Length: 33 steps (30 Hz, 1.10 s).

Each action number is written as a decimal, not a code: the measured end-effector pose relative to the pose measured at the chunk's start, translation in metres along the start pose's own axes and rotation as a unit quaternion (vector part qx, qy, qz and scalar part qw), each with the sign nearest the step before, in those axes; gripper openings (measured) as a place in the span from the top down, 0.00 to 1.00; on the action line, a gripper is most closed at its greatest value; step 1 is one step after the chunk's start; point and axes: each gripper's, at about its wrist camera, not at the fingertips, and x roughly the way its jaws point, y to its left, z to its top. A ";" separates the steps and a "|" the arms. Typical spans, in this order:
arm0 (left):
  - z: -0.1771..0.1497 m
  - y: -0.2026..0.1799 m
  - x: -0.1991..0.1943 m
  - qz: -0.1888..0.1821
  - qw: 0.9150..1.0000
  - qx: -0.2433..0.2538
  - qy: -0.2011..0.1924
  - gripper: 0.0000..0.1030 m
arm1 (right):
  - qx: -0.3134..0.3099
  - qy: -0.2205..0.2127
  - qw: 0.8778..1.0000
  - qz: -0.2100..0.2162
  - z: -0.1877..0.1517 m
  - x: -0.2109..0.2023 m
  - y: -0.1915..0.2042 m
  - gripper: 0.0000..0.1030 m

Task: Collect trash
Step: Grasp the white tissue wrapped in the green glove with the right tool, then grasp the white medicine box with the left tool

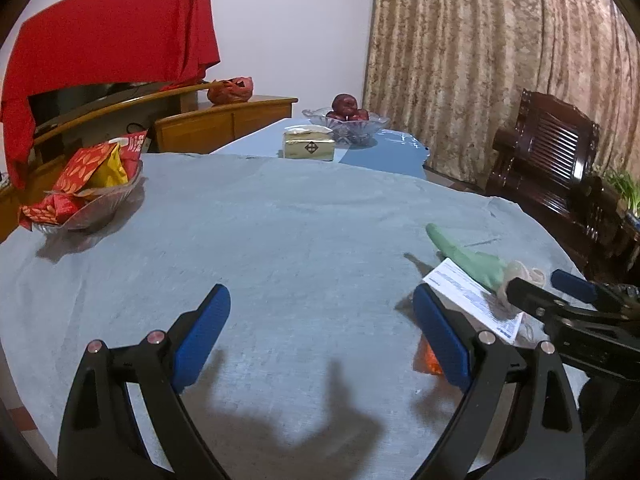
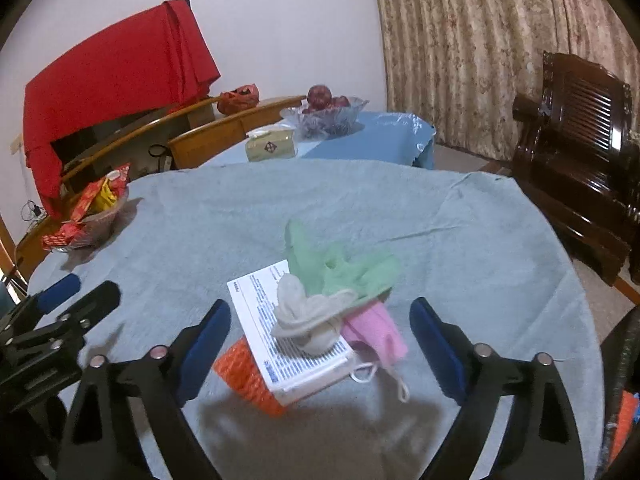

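A pile of trash lies on the grey tablecloth (image 2: pixel 460 248): a white printed box (image 2: pixel 296 356), a crumpled green bag (image 2: pixel 340 264), a grey-white wad (image 2: pixel 308 316), a pink mask (image 2: pixel 376 332) with ear loops and an orange mesh piece (image 2: pixel 244 376). My right gripper (image 2: pixel 320 328) is open, its blue pads on either side of the pile. My left gripper (image 1: pixel 322 316) is open and empty over bare cloth, left of the pile; the box (image 1: pixel 472 300), green bag (image 1: pixel 468 260) and orange piece (image 1: pixel 428 358) show beside its right finger. The right gripper (image 1: pixel 560 288) shows at the right edge there.
A glass bowl of red and yellow snack packets (image 1: pixel 84 188) stands at the table's left. Behind are a tissue box (image 1: pixel 308 144) and a glass bowl of apples (image 1: pixel 346 118) on a blue-covered table. A dark wooden chair (image 1: pixel 560 160) stands at the right.
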 end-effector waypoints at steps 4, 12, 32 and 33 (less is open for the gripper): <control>-0.001 0.005 0.004 -0.002 1.000 -0.007 0.003 0.13 | 0.002 0.012 1.000 -0.005 -0.001 0.013 -0.001 0.27; -0.004 0.004 0.008 -0.008 1.000 -0.012 0.005 0.13 | 0.013 0.037 0.999 -0.001 -0.007 0.026 -0.009 0.47; -0.007 -0.064 0.009 -0.060 0.998 0.018 0.016 0.13 | 0.029 -0.008 1.000 -0.003 0.005 -0.021 -0.064 0.74; -0.008 -0.071 0.010 -0.064 0.998 0.020 0.019 0.13 | 0.032 -0.008 0.999 -0.007 0.003 -0.024 -0.071 0.74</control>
